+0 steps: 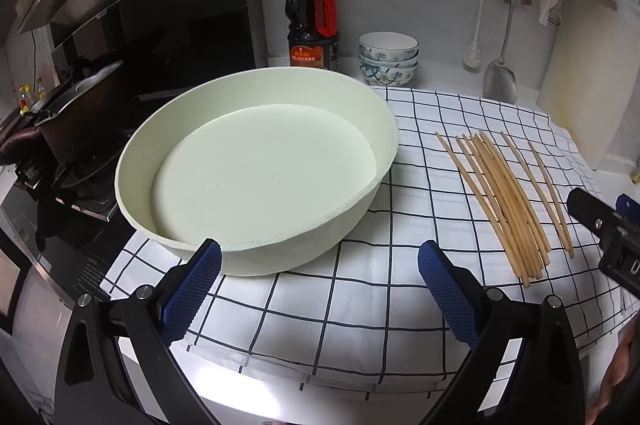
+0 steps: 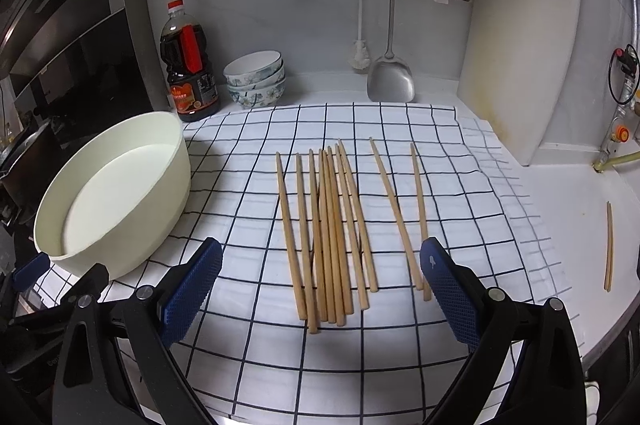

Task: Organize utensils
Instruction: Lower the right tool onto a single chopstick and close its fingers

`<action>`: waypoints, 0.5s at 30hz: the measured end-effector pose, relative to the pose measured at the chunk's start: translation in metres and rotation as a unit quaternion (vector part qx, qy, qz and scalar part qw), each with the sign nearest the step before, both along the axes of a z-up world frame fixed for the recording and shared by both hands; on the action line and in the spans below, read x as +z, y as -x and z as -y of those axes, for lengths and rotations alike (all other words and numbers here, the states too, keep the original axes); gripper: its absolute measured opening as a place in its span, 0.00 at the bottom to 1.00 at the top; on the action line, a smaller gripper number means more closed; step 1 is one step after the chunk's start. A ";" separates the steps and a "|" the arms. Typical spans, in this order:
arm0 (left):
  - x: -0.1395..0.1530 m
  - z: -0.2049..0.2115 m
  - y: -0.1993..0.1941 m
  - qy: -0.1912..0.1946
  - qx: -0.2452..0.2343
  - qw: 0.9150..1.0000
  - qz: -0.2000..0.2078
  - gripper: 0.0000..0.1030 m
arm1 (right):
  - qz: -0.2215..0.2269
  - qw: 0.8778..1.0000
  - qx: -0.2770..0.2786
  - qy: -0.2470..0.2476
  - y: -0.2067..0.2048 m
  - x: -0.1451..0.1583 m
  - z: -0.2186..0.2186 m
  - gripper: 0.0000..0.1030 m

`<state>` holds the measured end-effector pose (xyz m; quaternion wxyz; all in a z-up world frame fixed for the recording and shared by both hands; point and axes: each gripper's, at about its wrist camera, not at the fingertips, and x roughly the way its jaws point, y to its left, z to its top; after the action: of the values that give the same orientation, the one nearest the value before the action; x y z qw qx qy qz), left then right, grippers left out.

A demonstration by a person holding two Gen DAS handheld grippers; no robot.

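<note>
Several wooden chopsticks (image 2: 332, 233) lie side by side on a white checked cloth (image 2: 280, 345), with two more (image 2: 394, 209) a little to their right. They also show in the left wrist view (image 1: 508, 201). A large empty cream basin (image 1: 256, 161) stands on the cloth's left; it also shows in the right wrist view (image 2: 116, 193). My left gripper (image 1: 320, 265) is open and empty in front of the basin. My right gripper (image 2: 322, 265) is open and empty, just short of the chopsticks' near ends.
One loose chopstick (image 2: 609, 245) lies on the counter at right. A soy sauce bottle (image 2: 188, 65), stacked bowls (image 2: 256, 79), a hanging steel spatula (image 2: 390, 73) and a white cutting board (image 2: 524, 45) line the back wall. A stove with a pot (image 1: 76, 121) is at left.
</note>
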<state>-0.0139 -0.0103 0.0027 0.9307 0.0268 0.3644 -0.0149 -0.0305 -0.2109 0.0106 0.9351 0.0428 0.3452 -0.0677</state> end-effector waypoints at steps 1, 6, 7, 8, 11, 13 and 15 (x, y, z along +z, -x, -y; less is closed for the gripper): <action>0.000 0.000 0.000 0.003 -0.002 1.000 0.000 0.94 | 0.003 1.000 -0.002 -0.001 0.000 0.001 0.003 0.92; -0.004 0.009 0.004 0.021 -0.020 1.000 0.003 0.94 | 0.010 0.999 0.024 -0.035 -0.003 0.007 0.027 0.92; -0.004 0.013 0.004 0.019 -0.022 1.000 0.002 0.94 | 0.010 0.999 0.029 -0.039 -0.004 0.008 0.031 0.92; -0.005 0.017 0.004 0.019 -0.024 1.000 0.003 0.94 | 0.009 0.998 0.035 -0.041 -0.005 0.008 0.036 0.92; -0.005 0.028 0.002 0.028 -0.035 0.999 -0.001 0.94 | 0.014 0.999 0.032 -0.034 -0.006 0.011 0.053 0.92; -0.004 0.038 0.000 0.036 -0.046 0.998 -0.006 0.94 | 0.021 0.999 0.025 -0.029 -0.005 0.011 0.065 0.92; -0.005 0.051 -0.004 0.040 -0.061 0.997 -0.014 0.94 | 0.018 0.999 0.018 -0.021 -0.007 0.010 0.079 0.92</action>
<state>-0.0104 -0.0610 -0.0023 0.9231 0.0117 0.3745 -0.0862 -0.0239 -0.2897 0.0209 0.9411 0.0575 0.3305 -0.0429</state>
